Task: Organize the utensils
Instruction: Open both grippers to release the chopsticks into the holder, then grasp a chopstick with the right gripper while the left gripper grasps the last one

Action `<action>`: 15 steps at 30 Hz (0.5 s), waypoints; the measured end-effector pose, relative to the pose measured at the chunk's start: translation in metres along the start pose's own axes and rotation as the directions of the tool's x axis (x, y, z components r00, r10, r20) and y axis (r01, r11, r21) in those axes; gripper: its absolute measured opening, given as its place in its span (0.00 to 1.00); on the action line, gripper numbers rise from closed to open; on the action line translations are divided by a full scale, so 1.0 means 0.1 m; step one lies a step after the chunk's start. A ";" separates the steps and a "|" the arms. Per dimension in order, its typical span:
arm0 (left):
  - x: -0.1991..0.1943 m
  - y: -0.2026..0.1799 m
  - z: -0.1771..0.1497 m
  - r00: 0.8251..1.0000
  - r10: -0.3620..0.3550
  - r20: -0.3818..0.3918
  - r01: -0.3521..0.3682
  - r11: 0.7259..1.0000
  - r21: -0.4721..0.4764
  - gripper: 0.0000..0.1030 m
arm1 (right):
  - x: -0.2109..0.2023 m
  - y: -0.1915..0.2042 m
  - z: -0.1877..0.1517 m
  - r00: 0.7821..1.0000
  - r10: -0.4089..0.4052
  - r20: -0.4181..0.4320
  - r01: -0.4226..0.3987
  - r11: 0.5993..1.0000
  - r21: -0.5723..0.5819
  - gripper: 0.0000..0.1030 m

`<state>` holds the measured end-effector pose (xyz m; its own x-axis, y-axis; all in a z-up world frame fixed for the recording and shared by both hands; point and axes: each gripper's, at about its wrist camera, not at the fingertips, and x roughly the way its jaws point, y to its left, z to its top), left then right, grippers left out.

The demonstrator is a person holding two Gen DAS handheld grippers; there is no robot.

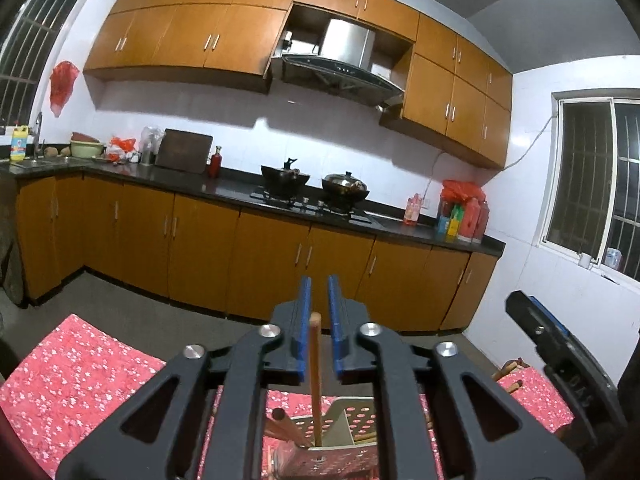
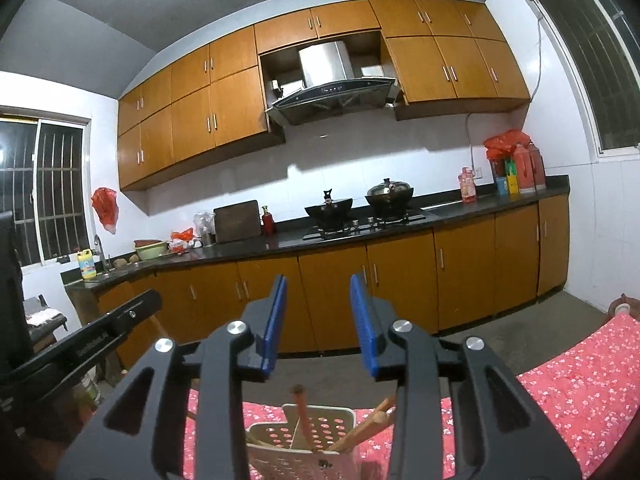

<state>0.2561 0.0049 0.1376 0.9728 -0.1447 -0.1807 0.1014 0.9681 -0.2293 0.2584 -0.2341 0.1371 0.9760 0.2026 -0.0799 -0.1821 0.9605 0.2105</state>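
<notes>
A white perforated utensil holder [image 1: 344,420] stands on the red floral tablecloth [image 1: 80,372], just below both grippers. In the left wrist view a wooden chopstick [image 1: 315,360] rises upright out of the holder between the blue pads of my left gripper [image 1: 319,282]. The pads stand slightly apart, with a gap beside the stick. My right gripper [image 2: 319,280] is open with nothing between its pads. Under it the holder [image 2: 316,436] contains a reddish chopstick [image 2: 301,408] and several wooden ones [image 2: 372,420] leaning right. Each gripper's body shows at the edge of the other's view.
Loose wooden chopsticks [image 1: 509,372] lie on the cloth to the right of the holder. Beyond the table's far edge are bare floor, orange base cabinets [image 1: 200,248] and a dark counter with two pots on a stove [image 1: 312,196]. Barred windows flank the room.
</notes>
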 end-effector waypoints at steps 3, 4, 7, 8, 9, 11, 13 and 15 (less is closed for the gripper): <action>-0.12 -0.01 0.06 1.000 0.006 0.023 -0.006 1.000 0.002 0.31 | -0.18 0.03 0.04 1.000 -0.001 0.009 0.001 1.000 -0.004 0.38; -0.16 -0.02 0.09 1.000 0.003 0.030 -0.003 1.000 0.004 0.31 | -0.24 0.03 0.05 1.000 -0.004 0.007 0.004 1.000 -0.006 0.38; -0.32 -0.02 0.14 0.999 0.003 0.044 -0.003 1.000 0.006 0.31 | -0.42 0.02 0.06 1.000 -0.005 -0.006 0.004 1.000 -0.002 0.38; -0.39 -0.01 0.15 0.999 0.003 0.045 -0.003 1.000 0.007 0.31 | -0.47 0.01 0.04 1.000 -0.005 -0.015 0.004 1.000 -0.004 0.38; -0.43 -0.01 0.15 0.999 0.004 0.046 -0.004 1.000 0.009 0.31 | -0.55 0.00 -0.01 0.999 -0.008 -0.032 0.008 1.000 -0.007 0.38; -0.59 0.03 0.12 0.999 0.011 0.039 -0.011 1.000 0.015 0.31 | -0.65 -0.03 -0.10 0.998 -0.017 -0.061 0.016 1.000 -0.012 0.39; -0.72 0.09 0.04 1.000 0.014 0.019 -0.014 1.000 0.017 0.31 | -0.72 -0.08 -0.28 0.992 -0.031 -0.121 0.029 0.999 -0.019 0.41; -0.83 0.16 -0.10 1.000 0.022 -0.021 -0.022 0.999 0.026 0.31 | -0.73 -0.13 -0.52 0.975 -0.042 -0.217 0.036 0.999 -0.030 0.41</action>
<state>0.1753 0.0303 0.1393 0.9703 -0.1273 -0.2057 0.0855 0.9759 -0.2006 0.1833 -0.2519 0.0897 0.9335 0.1989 -0.2983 -0.1504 0.9725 0.1778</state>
